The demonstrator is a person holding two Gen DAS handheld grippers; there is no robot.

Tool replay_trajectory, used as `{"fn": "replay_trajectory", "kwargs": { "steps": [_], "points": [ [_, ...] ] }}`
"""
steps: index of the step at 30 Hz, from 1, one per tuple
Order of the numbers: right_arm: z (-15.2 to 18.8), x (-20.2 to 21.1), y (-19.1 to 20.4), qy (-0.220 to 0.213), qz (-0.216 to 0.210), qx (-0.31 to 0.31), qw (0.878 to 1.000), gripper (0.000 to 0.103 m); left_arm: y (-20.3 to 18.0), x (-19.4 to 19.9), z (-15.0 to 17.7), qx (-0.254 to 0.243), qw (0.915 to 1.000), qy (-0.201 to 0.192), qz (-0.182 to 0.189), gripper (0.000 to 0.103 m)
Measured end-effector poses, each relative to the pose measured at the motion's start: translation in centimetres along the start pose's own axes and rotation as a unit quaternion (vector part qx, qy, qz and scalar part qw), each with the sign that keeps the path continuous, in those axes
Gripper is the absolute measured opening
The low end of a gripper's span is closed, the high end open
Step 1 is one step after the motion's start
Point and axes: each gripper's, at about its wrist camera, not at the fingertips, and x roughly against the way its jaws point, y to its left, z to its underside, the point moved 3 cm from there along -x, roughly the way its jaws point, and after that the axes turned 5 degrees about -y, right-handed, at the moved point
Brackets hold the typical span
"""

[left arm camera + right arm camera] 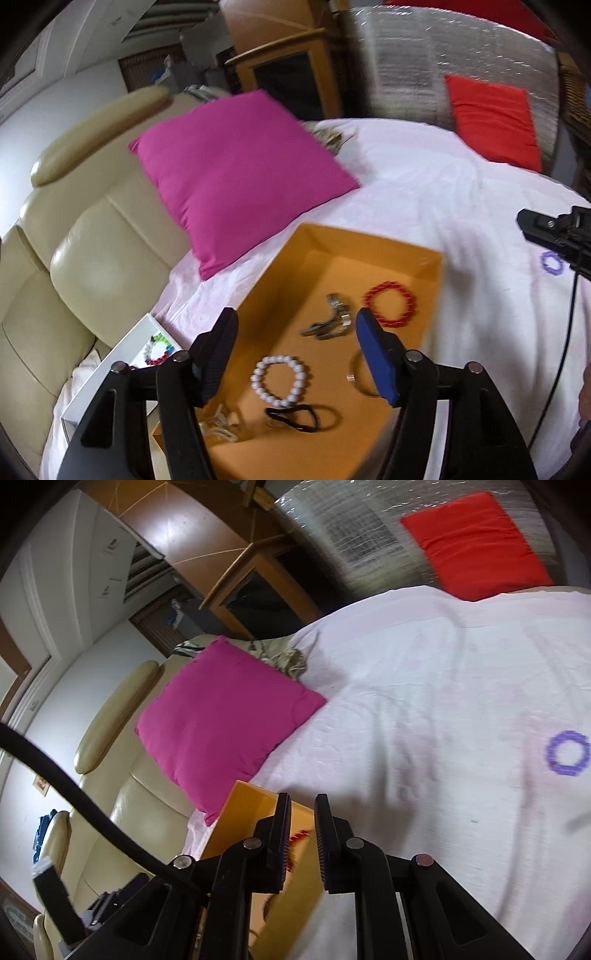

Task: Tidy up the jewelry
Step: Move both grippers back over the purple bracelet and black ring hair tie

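While tilted downward, left claw [295, 354] gapes empty above orange tray [436, 280].

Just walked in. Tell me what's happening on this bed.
A person with a gripper in each hand is sorting jewelry. The left gripper hovers open and empty over an orange box holding a white bead bracelet, a red bracelet, a black hair tie and a metal watch. The right gripper, jaws narrowly apart with nothing between them, sits beside the box. A purple bracelet lies loose on the white sheet.
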Motion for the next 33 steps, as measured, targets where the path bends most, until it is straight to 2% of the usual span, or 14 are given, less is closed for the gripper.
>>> {"fn": "replay_trajectory", "kwargs": {
  "steps": [2,4,9,17,19,21,24,27,33],
  "points": [
    [-0.3,1.6,-1.0,-0.005,0.008,-0.005,1.000,0.029,-1.4,1.0,-0.4,-0.010,0.9999,-0.009,0.006,0.070],
    [-0.7,3.7,-2.2,-0.018,0.020,-0.007,1.000,0.031,-3.2,2.0,-0.7,-0.027,0.9994,-0.017,0.016,0.070],
    [-1.9,8.6,-6.2,-0.042,0.056,-0.022,0.997,0.031,-7.3,3.8,-1.0,-0.059,0.9972,-0.030,0.036,0.070],
    [-3.0,17.8,-15.6,-0.073,0.119,-0.112,0.984,0.031,-13.8,6.4,-2.0,-0.103,0.9911,-0.048,0.069,0.070],
    [-2.9,20.1,-18.1,-0.079,0.144,-0.135,0.977,0.031,-15.2,6.8,-2.6,-0.105,0.9901,-0.055,0.076,0.078],
    [-2.6,22.0,-20.3,-0.084,0.160,-0.159,0.971,0.031,-16.5,6.9,-3.3,-0.102,0.9897,-0.063,0.078,0.081],
    [-2.2,24.2,-23.1,-0.099,0.172,-0.198,0.960,0.031,-19.1,6.5,-4.4,-0.095,0.9881,-0.071,0.097,0.081],
    [-2.1,25.7,-25.5,-0.107,0.186,-0.226,0.950,0.031,-22.0,4.8,-4.7,-0.084,0.9864,-0.059,0.129,0.081],
    [-2.0,25.5,-28.6,-0.088,0.204,-0.242,0.945,0.031,-26.0,0.2,-3.8,-0.081,0.9833,-0.027,0.161,0.081]
  ]
}}
